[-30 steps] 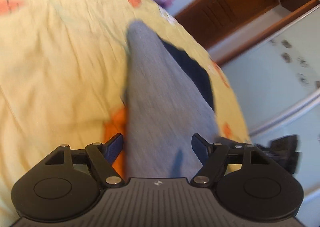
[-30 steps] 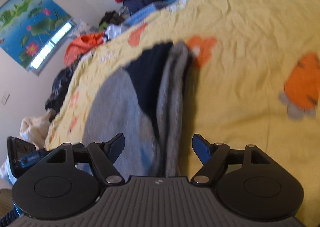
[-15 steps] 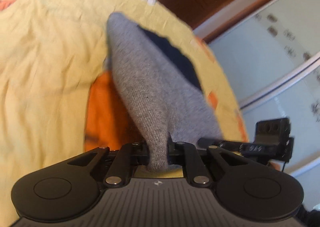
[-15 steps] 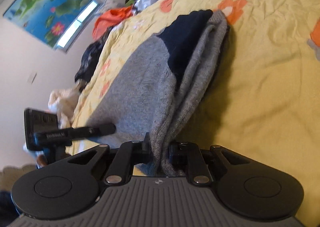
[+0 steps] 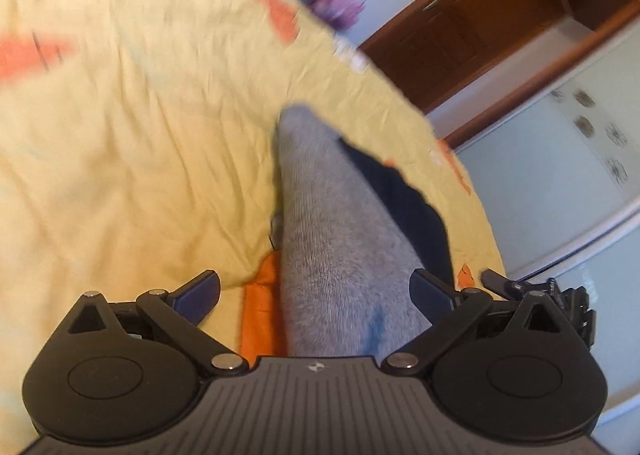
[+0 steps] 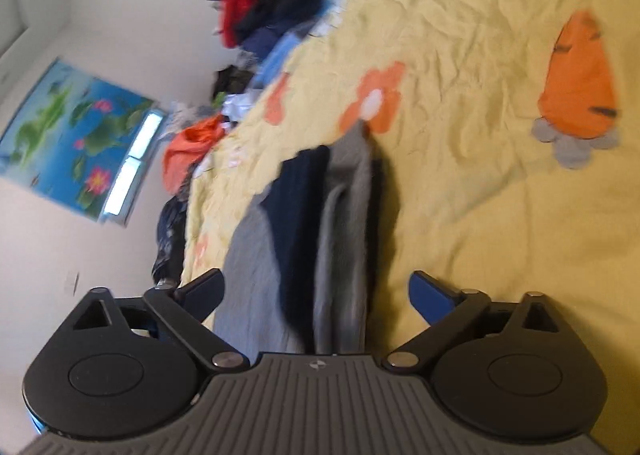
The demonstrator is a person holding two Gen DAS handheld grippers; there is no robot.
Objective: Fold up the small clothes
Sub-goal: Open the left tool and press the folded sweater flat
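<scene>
With both sets of jaws spread wide and pinching nothing, the grey-and-navy garment [image 5: 340,255] lies folded lengthwise on the yellow bedsheet [image 5: 140,155], its near end between the left gripper [image 5: 316,293] and the right gripper [image 6: 316,291]. For the next fold, each should probably bite every layer squarely, at matching corners, before lifting evenly.

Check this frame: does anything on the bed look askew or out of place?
Nothing stands out. The grey and navy garment lies folded on the yellow bedsheet. Both the left tongs and the right tongs are open above it. Loose clothes are heaped at the far edge.
</scene>
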